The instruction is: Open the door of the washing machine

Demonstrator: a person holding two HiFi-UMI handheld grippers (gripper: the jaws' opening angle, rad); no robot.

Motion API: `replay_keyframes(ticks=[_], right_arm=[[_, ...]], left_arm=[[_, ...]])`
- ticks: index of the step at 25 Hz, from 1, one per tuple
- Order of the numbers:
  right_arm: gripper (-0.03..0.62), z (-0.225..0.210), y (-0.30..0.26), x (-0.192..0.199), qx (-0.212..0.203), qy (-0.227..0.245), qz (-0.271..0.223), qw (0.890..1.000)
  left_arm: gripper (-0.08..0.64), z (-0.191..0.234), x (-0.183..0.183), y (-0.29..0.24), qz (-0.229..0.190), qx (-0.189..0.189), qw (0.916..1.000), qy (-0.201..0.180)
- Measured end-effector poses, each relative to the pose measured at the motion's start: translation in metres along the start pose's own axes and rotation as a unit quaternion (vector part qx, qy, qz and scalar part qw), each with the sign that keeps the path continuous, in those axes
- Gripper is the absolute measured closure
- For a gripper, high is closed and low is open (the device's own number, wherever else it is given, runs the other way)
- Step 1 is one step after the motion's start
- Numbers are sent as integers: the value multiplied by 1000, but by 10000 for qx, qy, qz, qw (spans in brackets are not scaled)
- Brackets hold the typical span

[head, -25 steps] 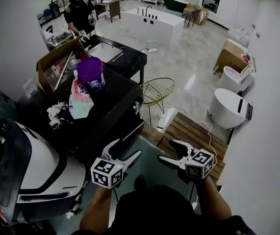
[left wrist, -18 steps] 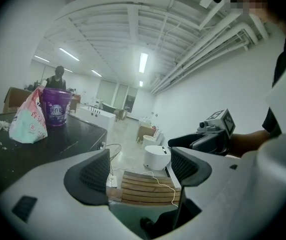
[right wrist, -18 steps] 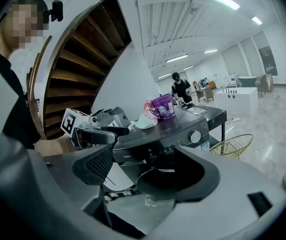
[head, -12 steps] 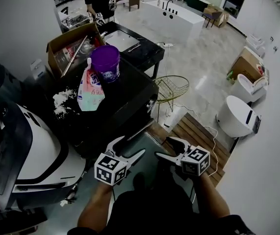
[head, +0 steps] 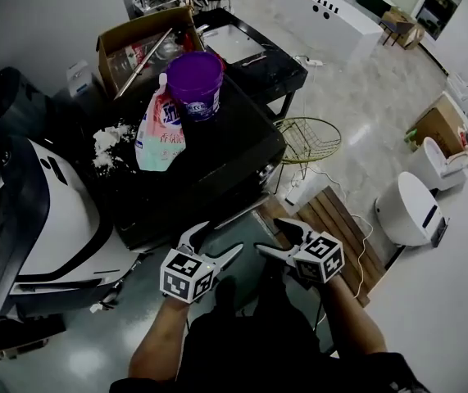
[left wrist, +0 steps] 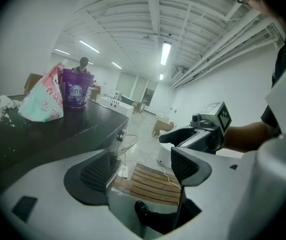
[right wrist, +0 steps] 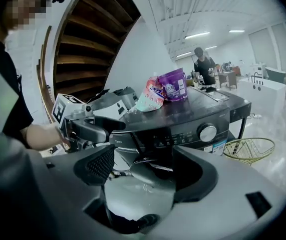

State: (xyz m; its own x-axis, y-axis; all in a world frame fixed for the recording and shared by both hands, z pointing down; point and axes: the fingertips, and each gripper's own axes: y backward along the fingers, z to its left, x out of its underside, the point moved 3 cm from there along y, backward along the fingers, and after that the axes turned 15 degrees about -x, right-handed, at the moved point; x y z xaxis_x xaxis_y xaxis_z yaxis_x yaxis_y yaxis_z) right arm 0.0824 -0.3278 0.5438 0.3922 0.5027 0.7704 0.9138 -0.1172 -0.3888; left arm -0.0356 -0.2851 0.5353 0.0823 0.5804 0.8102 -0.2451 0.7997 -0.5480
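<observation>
Washing machine door (right wrist: pixel 150 165) ungripped; left hand-held gripper (head: pixel 215 242) apart, empty; right hand-held gripper (head: pixel 270 236) closing (nothing clamped yet). Risk: jaws shut early, missing door edge.

A purple plastic tub (head: pixel 194 84) and a soft printed refill pouch (head: pixel 161 129) are sitting side by side on top of the dark front-loading washing machine (head: pixel 234 158), the pouch on the tub's left. An open cardboard box (head: pixel 139 43) is standing behind them, and a white rounded appliance (head: pixel 61 228) is standing left of the machine. On the floor to its right a round wire basket (head: pixel 307 137) is standing, with a slatted wooden platform (head: pixel 340 228) lying nearer the person.
</observation>
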Motion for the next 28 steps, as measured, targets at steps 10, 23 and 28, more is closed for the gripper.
replay_keyframes(ticks=[10,23,28], right_arm=[[238,-64,-25,14,-304,145,756,9966],[255,-143,-46,43,-775,934,2028,9717],[258,-174,-68,65,-936,1243,2423,9576]], left_arm=[[161,1,15,-41,433,-360,9981,265],[175,-8,24,-92,887,-1114,9869,764],[175,-4,30,-107,862,-1426,9811,978]])
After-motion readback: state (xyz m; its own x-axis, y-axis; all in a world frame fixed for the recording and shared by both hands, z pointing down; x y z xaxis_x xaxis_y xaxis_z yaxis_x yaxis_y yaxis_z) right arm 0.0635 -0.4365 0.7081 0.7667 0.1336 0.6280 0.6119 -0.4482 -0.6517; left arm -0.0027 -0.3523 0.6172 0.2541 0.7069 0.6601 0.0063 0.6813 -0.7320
